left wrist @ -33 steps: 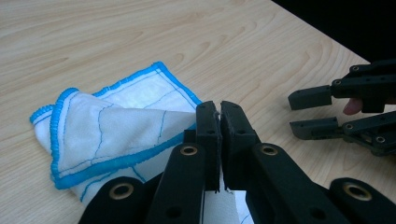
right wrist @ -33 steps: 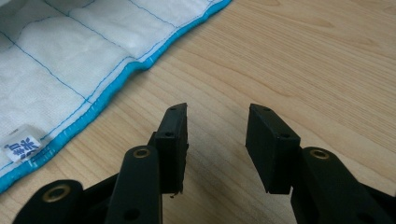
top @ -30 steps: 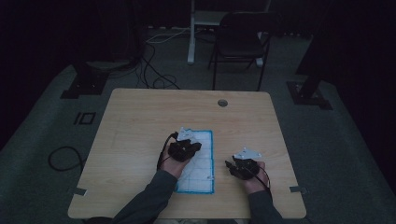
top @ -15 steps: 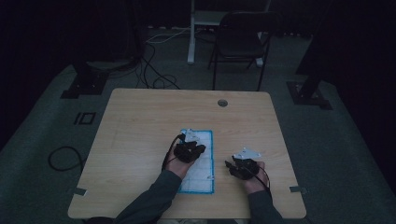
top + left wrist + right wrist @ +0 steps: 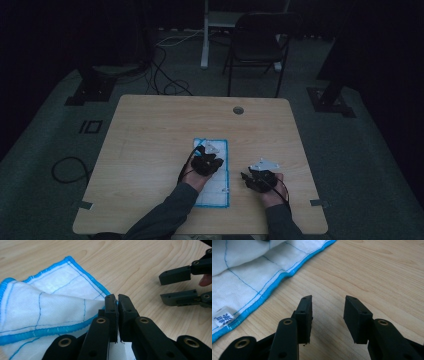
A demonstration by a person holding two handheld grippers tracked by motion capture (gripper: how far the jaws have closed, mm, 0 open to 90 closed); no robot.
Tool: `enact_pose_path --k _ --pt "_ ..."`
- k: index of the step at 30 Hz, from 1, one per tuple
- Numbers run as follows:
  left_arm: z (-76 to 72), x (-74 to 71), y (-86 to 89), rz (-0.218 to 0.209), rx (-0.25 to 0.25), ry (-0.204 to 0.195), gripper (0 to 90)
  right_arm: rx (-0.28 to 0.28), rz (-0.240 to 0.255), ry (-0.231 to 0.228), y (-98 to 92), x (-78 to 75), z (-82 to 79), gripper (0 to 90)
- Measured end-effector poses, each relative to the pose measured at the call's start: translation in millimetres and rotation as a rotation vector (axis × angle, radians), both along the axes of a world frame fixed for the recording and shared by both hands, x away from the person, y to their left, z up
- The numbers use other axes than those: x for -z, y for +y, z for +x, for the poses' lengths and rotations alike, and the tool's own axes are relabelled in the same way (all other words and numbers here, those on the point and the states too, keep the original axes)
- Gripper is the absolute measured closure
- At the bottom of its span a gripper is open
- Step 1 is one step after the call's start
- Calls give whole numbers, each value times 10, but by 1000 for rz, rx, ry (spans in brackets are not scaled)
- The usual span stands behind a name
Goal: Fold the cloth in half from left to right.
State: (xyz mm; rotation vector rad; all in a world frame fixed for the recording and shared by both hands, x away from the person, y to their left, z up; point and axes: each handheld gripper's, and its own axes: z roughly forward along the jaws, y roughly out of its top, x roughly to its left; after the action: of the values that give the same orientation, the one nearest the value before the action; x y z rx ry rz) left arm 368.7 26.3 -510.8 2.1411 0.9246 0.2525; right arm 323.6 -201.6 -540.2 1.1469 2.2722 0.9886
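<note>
Table [image 5: 150, 150] of pale wood carries a white cloth [image 5: 218, 192] with a bright blue stitched edge, lying near the front centre, one end folded back over itself. Left gripper [image 5: 117, 306] pinches the cloth's blue edge with jaws closed; since a second ago it has drawn that edge nearer the person. Right gripper [image 5: 327, 315] rests beside the cloth, jaws apart and empty, unmoved.
</note>
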Motion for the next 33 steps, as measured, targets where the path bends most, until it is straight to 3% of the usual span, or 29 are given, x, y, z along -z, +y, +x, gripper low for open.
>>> enact_pose_path --k 7,10,15,23,33 --pt "45 131 -61 34 9 28 866 1 0 0 -2 -2 -2 586" --pt "39 139 -37 12 13 30 802 -1 -1 0 -1 -1 -2 585" --pt "-37 1 49 -26 2 -12 697 2 3 -2 -9 -4 -2 586" --pt "-130 -211 465 -69 -81 -69 685 2 0 -3 -6 -6 -4 586" --pt "-267 -147 868 -70 -154 -45 686 3 -1 -3 -6 -5 -3 586"
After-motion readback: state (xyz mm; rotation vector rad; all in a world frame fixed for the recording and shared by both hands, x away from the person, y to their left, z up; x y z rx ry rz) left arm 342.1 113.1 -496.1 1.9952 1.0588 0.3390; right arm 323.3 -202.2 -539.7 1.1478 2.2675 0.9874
